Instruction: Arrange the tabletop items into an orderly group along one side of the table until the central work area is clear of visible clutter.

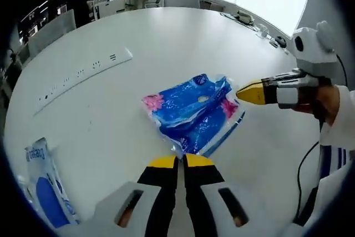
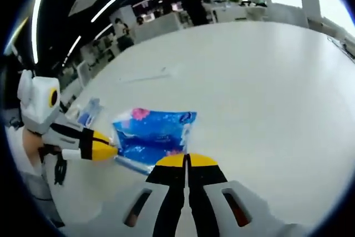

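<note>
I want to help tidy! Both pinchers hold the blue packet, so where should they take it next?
Probably slide the blue packet toward the white pack at the table edge. Both the left gripper and right gripper look shut on it, mid-table.

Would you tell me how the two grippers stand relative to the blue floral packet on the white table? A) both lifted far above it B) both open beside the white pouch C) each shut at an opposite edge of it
C: the left gripper and right gripper are each closed at an opposite edge of the blue floral packet.
</note>
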The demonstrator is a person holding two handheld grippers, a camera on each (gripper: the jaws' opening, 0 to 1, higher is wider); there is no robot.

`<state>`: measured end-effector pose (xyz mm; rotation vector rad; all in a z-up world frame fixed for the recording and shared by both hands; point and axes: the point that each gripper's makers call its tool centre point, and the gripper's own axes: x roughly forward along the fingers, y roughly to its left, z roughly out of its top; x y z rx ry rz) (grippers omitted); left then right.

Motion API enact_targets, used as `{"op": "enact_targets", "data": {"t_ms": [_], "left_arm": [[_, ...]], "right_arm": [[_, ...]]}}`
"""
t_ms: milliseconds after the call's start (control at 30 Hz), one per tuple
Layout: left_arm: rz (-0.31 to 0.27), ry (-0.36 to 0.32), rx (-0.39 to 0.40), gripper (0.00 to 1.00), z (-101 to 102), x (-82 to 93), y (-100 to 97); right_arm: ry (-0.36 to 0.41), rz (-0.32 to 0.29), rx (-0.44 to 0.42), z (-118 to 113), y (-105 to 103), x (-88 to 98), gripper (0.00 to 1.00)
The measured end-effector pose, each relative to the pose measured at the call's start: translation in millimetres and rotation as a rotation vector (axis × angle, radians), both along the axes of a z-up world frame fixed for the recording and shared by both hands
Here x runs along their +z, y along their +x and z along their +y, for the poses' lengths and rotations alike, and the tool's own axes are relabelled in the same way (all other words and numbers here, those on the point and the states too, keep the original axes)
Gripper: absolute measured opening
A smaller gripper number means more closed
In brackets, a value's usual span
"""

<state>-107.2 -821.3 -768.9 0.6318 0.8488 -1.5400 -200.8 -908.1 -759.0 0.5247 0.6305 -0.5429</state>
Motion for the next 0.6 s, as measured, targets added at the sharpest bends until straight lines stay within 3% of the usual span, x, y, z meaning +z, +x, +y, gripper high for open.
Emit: {"op": "enact_targets", "data": {"t_ms": [233, 300, 367, 433, 533, 600], "left_arm": [[-0.006, -0.016, 0.005, 0.02, -2, 0.6, -0.5], [0.003, -0.024, 0.032, 0.07, -3, 2.8, -0.4], [0.021, -0.029, 0.05, 0.17, -4, 4.6, -1.9], [0.001, -0.044, 0.043, 0.23, -4, 8.8, -2.5], [-0.02, -0.067, 0.038, 0.31, -3, 15.5, -2.4], [-0.02, -0.092, 0.051, 0.45, -3, 21.3, -1.0]], "right_arm": [[-0.01, 0.008, 0.009, 0, -1, -0.1, 0.0], [-0.01, -0.001, 0.022, 1, 1, 0.8, 0.0], [-0.011, -0.02, 0.056, 5, 6, 3.1, 0.12], [-0.026, -0.017, 0.049, 6, 6, 5.4, 0.32], [-0.061, -0.036, 0.058, 8, 8, 14.9, 0.43], [-0.064, -0.07, 0.065, 11, 12, 21.5, 0.51]]}}
